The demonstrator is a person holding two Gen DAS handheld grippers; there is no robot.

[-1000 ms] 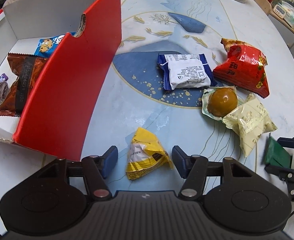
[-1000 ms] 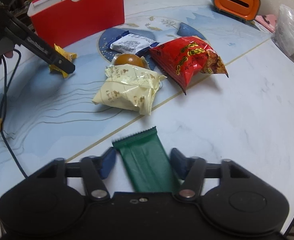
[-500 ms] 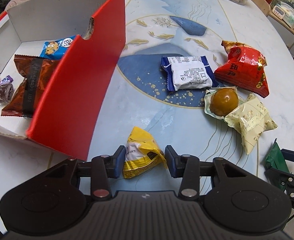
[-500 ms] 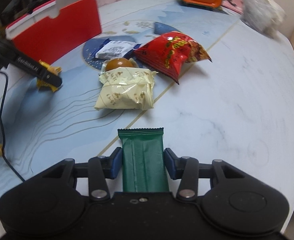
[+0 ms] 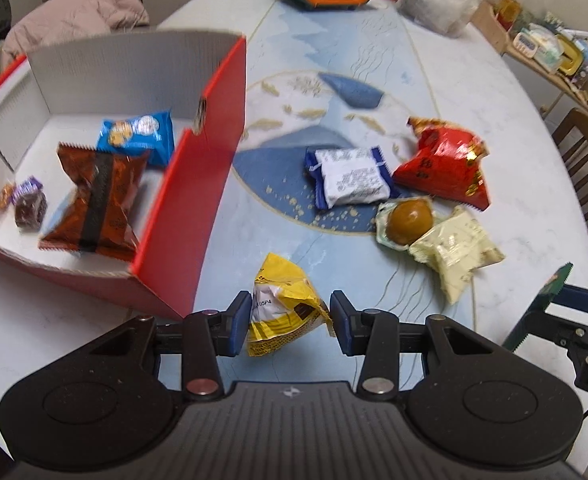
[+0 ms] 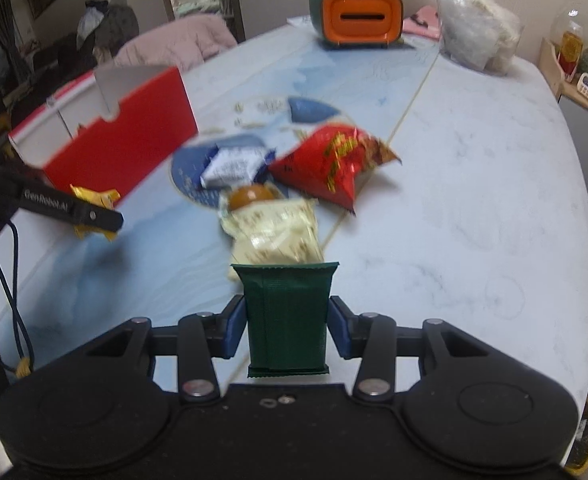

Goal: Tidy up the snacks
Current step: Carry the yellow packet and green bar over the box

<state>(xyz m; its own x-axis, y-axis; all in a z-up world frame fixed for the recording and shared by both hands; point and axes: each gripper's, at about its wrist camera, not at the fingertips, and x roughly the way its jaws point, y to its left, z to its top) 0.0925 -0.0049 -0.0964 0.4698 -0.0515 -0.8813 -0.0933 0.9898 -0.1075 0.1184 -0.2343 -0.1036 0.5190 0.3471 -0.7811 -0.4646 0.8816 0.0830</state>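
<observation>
The left tool [image 5: 289, 322] grips a yellow snack packet [image 5: 283, 304] between its pads, just right of the open red box [image 5: 197, 184]. The right tool [image 6: 287, 326] clamps a green wrapper [image 6: 287, 316] upright above the tabletop [image 6: 474, 200]. Inside the box lie a brown packet [image 5: 93, 204], a blue cookie packet [image 5: 137, 136] and small wrapped sweets [image 5: 25, 204]. Loose on the tabletop sit a white-and-blue packet [image 5: 352, 178], a red bag [image 5: 444, 164], a round brown snack [image 5: 410, 222] touching a cream packet [image 5: 456, 252]. Both views are blurred; print on the wrappers is unreadable.

Both wrist views look steeply down, close, sharing the table [image 5: 474, 92].
</observation>
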